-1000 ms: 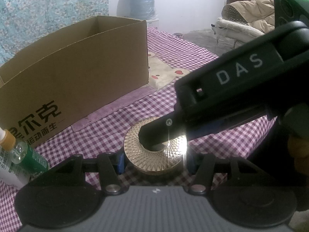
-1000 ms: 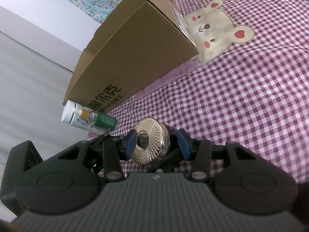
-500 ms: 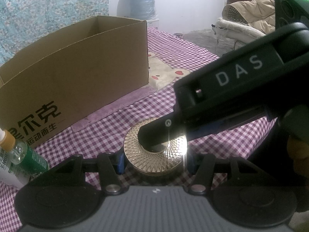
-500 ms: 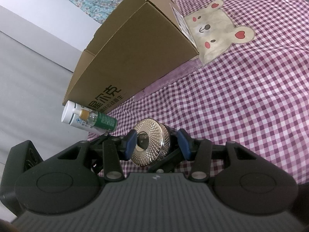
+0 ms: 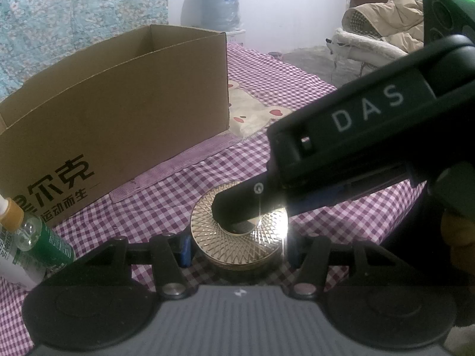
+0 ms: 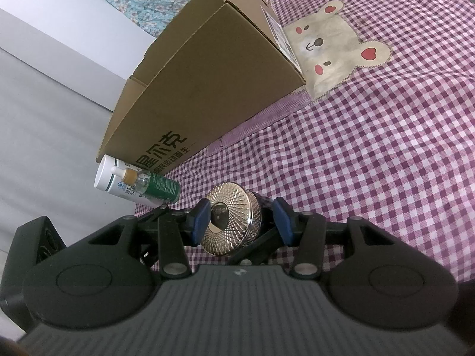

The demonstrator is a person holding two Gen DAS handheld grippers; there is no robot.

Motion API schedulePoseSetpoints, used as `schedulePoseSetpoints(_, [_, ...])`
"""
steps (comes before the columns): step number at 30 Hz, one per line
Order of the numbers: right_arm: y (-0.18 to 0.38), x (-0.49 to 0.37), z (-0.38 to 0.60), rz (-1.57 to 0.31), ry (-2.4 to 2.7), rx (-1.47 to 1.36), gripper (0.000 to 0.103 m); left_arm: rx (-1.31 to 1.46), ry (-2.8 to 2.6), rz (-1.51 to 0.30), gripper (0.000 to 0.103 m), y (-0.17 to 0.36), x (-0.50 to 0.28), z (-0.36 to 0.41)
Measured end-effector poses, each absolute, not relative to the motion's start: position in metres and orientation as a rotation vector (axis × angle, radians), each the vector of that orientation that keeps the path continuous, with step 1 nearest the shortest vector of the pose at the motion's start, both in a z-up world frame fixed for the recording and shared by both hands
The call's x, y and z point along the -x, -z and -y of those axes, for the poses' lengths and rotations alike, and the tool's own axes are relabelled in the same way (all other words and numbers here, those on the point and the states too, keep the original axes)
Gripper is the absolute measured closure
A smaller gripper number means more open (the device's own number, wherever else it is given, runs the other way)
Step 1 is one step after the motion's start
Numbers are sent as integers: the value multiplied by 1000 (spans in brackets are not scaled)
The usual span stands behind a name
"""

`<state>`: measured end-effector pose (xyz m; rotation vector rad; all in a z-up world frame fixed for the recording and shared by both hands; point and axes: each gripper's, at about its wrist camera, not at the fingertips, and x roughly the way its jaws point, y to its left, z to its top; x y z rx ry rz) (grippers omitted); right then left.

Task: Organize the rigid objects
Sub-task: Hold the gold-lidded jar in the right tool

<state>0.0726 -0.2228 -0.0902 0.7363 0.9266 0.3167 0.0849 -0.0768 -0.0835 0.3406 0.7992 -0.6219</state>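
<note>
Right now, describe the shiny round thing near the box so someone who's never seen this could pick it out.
Find the open cardboard box on the purple checked cloth. In front of its printed side, right of a lying green and white bottle, sits a gold disc. It alone is metallic, round and flat, with a fine criss-cross pattern around a smooth centre.

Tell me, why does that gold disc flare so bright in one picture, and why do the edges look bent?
Left wrist view: glare burns out a spot on the gold disc, background hazy; right wrist view: even light, and the cardboard box edges bow from the fisheye lens.
</note>
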Motion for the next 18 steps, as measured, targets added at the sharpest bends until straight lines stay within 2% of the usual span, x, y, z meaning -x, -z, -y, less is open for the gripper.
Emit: schedulePoseSetpoints(18, [92, -73, 226, -929, -316, -755, 56, -354, 628, -810, 45, 80, -85, 78])
